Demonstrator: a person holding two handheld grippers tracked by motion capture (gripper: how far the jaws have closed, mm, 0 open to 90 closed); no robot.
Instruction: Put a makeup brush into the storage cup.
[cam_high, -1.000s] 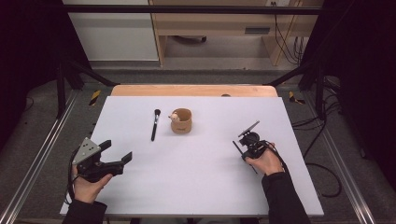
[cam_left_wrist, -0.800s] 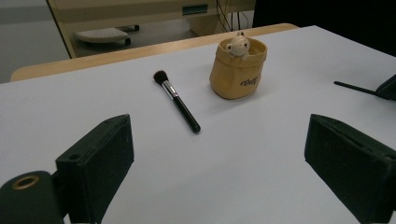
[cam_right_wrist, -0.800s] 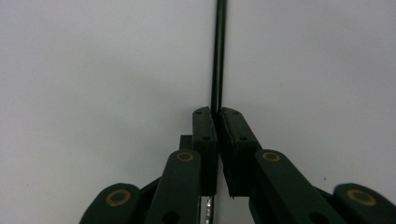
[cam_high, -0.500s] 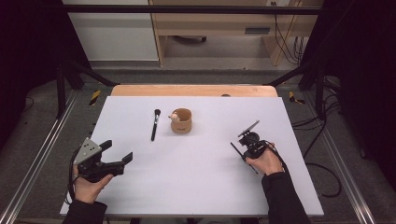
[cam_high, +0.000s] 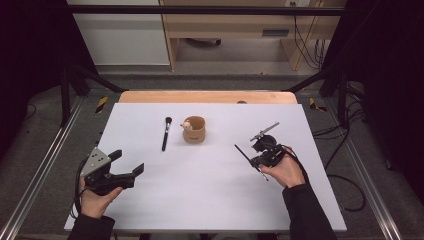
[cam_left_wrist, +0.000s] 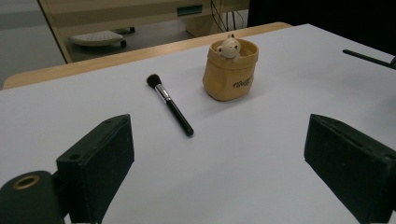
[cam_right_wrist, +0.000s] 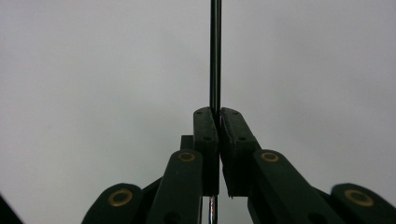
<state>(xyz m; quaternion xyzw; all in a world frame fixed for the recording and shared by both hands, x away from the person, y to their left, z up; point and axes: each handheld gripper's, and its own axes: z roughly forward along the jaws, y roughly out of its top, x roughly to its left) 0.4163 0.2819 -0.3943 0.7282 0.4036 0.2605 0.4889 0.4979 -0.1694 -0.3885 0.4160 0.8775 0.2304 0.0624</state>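
Your left hand-held gripper (cam_high: 127, 164) is near the front left corner of the table (cam_high: 200, 200), and its jaws stand wide apart with nothing between them. Your right hand-held gripper (cam_high: 255, 159) is at the right side, and its jaws are closed tightly on a thin black rod (cam_right_wrist: 215, 56) that sticks out past them. Near the middle of the table a brush (cam_left_wrist: 169, 104) lies flat, just beside a small tan pot (cam_left_wrist: 230, 70) with a little figure (cam_left_wrist: 229, 46) inside.
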